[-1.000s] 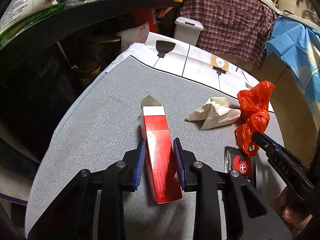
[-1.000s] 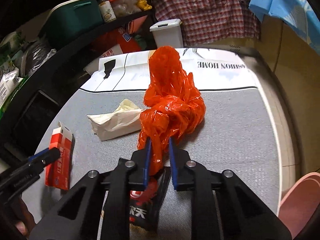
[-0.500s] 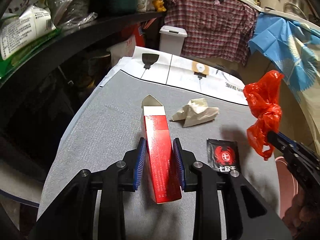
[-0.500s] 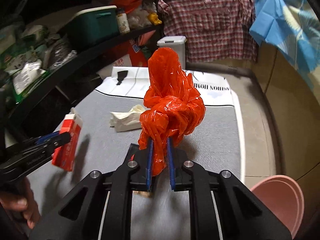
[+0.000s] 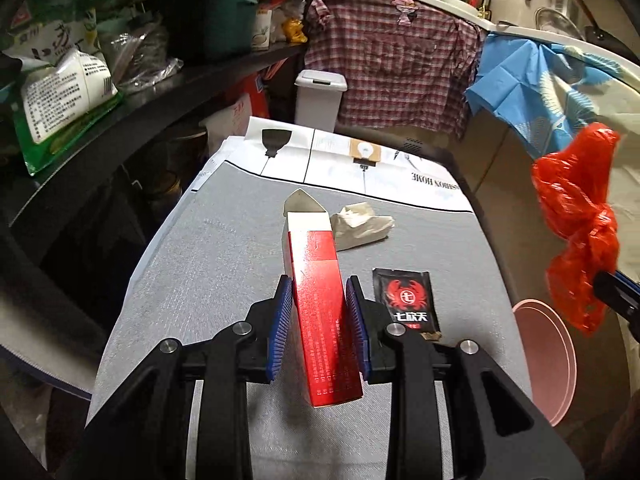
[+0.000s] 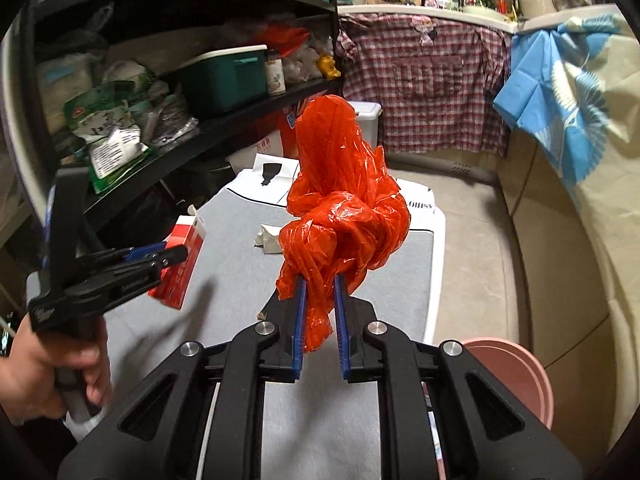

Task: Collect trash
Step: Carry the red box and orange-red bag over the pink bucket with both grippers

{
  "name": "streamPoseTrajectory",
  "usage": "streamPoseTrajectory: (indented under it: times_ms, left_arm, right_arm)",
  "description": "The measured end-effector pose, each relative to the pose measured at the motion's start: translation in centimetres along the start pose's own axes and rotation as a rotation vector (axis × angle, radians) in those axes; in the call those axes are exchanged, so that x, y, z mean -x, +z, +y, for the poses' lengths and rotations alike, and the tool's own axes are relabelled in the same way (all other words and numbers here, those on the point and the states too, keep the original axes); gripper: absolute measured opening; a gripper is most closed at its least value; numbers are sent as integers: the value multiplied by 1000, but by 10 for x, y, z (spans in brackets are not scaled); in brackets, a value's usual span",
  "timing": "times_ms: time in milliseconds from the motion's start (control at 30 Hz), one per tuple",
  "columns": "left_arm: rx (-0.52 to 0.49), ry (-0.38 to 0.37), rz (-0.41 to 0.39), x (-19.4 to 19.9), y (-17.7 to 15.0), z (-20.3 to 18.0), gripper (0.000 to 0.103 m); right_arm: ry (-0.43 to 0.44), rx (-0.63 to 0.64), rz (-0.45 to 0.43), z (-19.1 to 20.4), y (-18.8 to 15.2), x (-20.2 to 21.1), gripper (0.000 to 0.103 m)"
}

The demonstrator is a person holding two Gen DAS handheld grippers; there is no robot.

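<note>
Red bag (image 6: 340,216) lifted, table edge (image 6: 438,264) cleared

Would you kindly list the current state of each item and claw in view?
Left claw: shut on red carton, lifted clear.
Right claw: shut on orange plastic bag, held aloft.
Crumpled paper: lying on table.
Black sachet: flat on table.
Pink bin: open.

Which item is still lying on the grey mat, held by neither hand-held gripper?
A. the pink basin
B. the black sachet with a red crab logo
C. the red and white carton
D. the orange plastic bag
B: the black sachet lies flat on the grey mat, while the carton and the orange bag are each clamped in a gripper.
</note>
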State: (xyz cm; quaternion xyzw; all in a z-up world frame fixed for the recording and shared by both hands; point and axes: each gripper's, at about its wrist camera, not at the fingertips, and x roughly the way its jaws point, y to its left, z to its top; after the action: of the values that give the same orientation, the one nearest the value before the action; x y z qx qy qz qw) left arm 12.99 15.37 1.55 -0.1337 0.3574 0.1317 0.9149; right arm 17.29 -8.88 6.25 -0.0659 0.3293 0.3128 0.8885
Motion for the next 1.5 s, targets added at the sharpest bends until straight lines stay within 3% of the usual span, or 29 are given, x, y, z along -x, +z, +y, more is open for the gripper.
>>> streamPoseTrajectory:
  times_ms: [233,633,1500]
  left_arm:
    - [-13,-19,-11,18,-7,-5,28]
    - [-67,-37,-26,26,-14,-29,28]
    - [-124,-86,-21,14,-13,-72,28]
  right_arm:
    - [-29,5,-58,-7,-18,39,14]
    - [-87,-48,-26,-36,-57,31,14]
    - [-144,-129,-34,-72,-67,38,14]
